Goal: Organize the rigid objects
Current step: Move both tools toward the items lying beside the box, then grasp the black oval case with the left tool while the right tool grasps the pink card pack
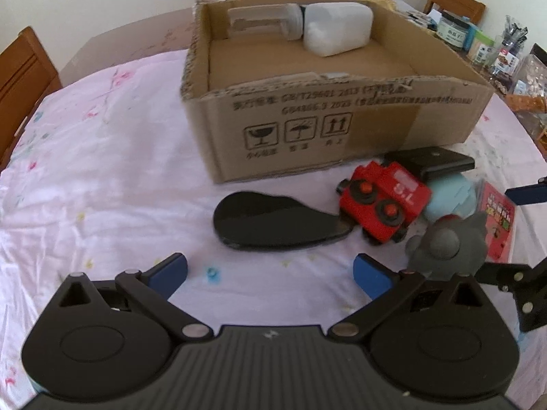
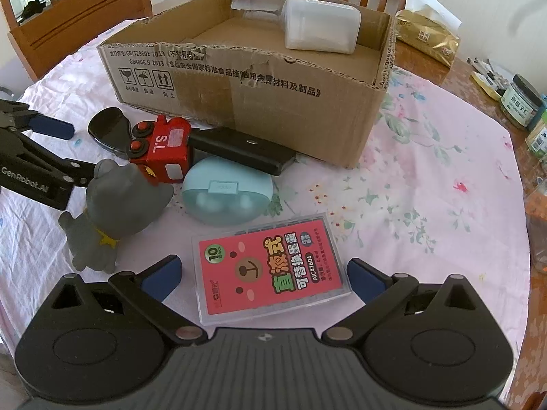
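An open cardboard box [image 1: 307, 130] [image 2: 273, 109] stands mid-table with a white bottle [image 1: 336, 29] [image 2: 321, 29] and a clear jar [image 1: 263, 20] lying inside at the back. In front of it lie a black spoon-shaped piece [image 1: 270, 220] [image 2: 106, 128], a red toy truck [image 1: 383, 201] [image 2: 160, 155], a black flat case [image 1: 430, 162] [image 2: 239, 150], a pale blue case [image 2: 227, 194], a grey cat figure [image 1: 444, 249] [image 2: 112, 212] and a red-labelled clear card box [image 2: 270, 270]. My left gripper [image 1: 270, 273] is open just before the black piece. My right gripper [image 2: 263, 275] is open around the card box.
Wooden chairs [image 1: 24, 78] [image 2: 68, 24] ring the table, which has a pink floral cloth [image 1: 102, 171] [image 2: 427, 188]. Jars and packets [image 1: 478, 41] [image 2: 523, 102] crowd the right edge. A gold packet [image 2: 427, 37] lies behind the box.
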Motion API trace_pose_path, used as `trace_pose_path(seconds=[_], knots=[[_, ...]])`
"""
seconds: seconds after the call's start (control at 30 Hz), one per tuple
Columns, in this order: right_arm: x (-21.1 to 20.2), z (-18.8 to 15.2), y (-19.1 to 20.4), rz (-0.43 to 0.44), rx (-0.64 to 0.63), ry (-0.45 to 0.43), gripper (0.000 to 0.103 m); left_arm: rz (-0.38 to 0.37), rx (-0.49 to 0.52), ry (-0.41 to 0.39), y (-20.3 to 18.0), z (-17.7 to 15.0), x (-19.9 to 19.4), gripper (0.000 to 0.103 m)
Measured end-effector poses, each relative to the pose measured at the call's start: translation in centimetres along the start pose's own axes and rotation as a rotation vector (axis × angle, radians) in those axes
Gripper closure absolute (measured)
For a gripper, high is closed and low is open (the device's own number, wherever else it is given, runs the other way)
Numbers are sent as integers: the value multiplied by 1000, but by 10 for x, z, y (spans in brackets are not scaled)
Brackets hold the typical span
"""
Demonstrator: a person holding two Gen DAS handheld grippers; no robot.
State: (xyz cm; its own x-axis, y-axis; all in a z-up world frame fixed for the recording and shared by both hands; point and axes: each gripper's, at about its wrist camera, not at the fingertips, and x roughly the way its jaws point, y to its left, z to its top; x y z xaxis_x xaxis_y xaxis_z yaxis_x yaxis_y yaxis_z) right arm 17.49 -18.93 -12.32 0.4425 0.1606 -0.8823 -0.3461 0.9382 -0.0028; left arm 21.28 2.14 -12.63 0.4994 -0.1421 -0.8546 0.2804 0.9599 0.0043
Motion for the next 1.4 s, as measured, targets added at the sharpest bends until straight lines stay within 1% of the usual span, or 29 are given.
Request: trace_pose_path(seconds=[0.13, 0.3, 0.53, 0.7, 0.83, 0.97, 1.17, 1.4], knots=[[0, 0, 0, 0, 0, -1, 0, -2, 4, -24, 0, 2, 3, 0], [0, 0, 0, -4, 7, -6, 0, -8, 10, -34, 2, 8, 7, 0], [-1, -1, 0, -2, 1, -17, 0, 2, -4, -41, 14, 7, 8, 0], [-2, -3, -1, 2, -3, -24, 0, -11, 18, -31, 20, 11, 10, 0], [-2, -3, 0, -4, 3, -25, 0, 17, -30, -9, 15, 16, 12, 0], [-2, -3, 2, -8, 9, -32, 0, 40, -66, -17, 11, 16, 13, 0], [-2, -3, 1, -4, 0, -33, 0, 43, -66, -35, 11, 15, 13, 0], [2, 4, -6, 34, -64, -21, 0, 45, -68, -37, 13, 14, 12, 0]])
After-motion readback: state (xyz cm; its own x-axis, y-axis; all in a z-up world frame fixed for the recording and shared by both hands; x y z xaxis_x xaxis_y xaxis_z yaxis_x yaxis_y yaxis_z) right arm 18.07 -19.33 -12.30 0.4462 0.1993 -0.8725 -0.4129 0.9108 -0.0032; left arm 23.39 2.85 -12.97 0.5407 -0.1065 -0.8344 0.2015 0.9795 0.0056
